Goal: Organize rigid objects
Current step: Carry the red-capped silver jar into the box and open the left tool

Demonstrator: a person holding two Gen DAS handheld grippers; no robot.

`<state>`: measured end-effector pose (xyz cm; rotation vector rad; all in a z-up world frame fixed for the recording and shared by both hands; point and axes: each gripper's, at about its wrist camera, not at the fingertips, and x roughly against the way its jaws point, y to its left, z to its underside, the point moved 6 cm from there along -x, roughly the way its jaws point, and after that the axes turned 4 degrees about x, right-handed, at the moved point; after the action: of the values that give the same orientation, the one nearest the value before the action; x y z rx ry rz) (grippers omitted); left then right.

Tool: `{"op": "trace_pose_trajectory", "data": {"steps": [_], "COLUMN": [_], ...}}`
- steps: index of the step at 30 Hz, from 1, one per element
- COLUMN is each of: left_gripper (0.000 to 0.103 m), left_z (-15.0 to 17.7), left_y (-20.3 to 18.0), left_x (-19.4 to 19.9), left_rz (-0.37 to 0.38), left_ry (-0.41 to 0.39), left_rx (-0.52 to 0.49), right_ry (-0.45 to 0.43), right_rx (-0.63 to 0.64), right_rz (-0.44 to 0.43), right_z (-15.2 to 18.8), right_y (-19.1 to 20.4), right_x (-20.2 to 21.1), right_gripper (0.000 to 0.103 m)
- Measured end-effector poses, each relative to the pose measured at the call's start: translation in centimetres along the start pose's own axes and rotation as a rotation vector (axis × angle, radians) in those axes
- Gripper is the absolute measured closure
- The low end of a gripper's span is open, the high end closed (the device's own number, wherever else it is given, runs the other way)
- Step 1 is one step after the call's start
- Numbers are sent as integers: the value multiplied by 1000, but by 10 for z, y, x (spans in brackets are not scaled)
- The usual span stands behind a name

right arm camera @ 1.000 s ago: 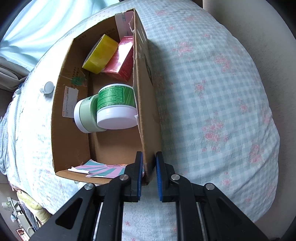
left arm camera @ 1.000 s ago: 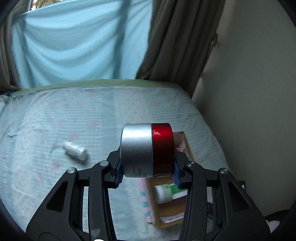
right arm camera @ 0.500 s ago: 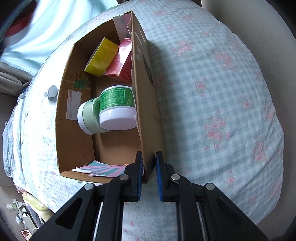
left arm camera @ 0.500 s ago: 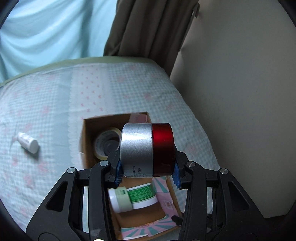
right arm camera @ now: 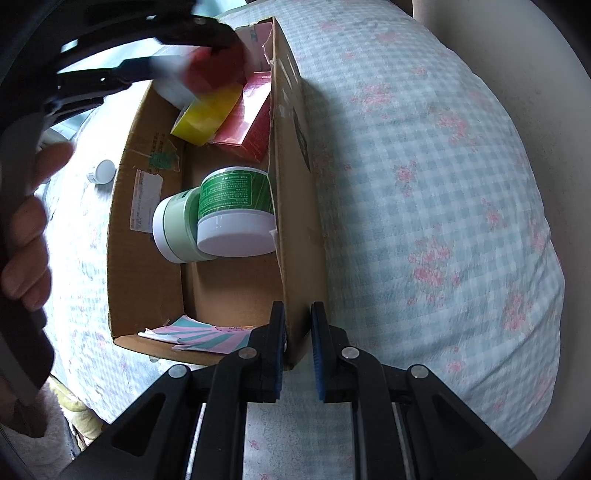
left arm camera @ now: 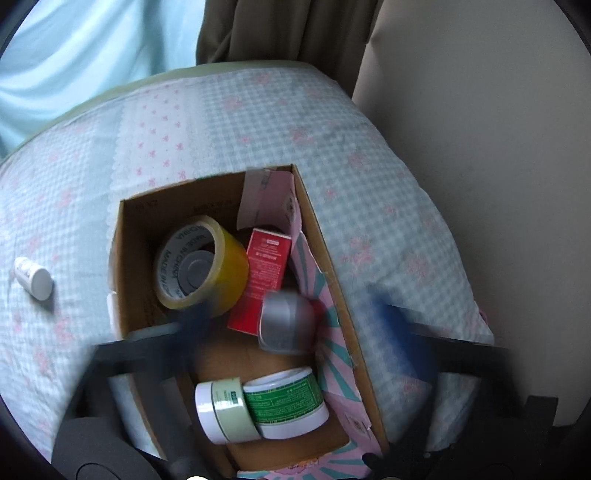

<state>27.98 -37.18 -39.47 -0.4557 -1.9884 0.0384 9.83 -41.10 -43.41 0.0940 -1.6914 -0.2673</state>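
A cardboard box (left arm camera: pixel 325 251) lies on the bed, also in the right wrist view (right arm camera: pixel 295 177). In it are a yellow tape roll (left arm camera: pixel 199 262), a red carton (left arm camera: pixel 264 273), and two green-and-white jars (left arm camera: pixel 258 406). The silver-and-red tin (left arm camera: pixel 288 321) is blurred, free in the box between my spread left fingers. My left gripper (left arm camera: pixel 299 325) is open above the box; it also shows in the right wrist view (right arm camera: pixel 177 55). My right gripper (right arm camera: pixel 298 332) is shut on the box's right wall.
A small white bottle (left arm camera: pixel 33 277) lies on the checked bedspread (left arm camera: pixel 388 206) left of the box. A wall (left arm camera: pixel 480 147) runs close on the right. Curtains (left arm camera: pixel 280 29) hang beyond the bed. Pink-and-teal paper (right arm camera: pixel 199 334) lies at the box's near end.
My left gripper moved over the box, opened and released the silver-and-red tin, which now falls into the box. My right gripper kept its hold on the box wall.
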Motion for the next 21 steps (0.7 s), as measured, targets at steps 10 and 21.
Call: {"op": "trace_pose_trajectory", "data": {"steps": [10,21], "left_gripper": [0,0], "left_z": [-1,-12], "left_y": [19,37], "left_x": [-1,72], "left_rz": [-12,-59], "left_ry": [34,-7], "left_rx": [35,56], "right_ry": [7,13], "right_rx": [19,49], "right_rz": [-1,12], "right_z": [0,2], "right_y": [-2,1], "right_x": [0,-4], "right_gripper": [91,91]}}
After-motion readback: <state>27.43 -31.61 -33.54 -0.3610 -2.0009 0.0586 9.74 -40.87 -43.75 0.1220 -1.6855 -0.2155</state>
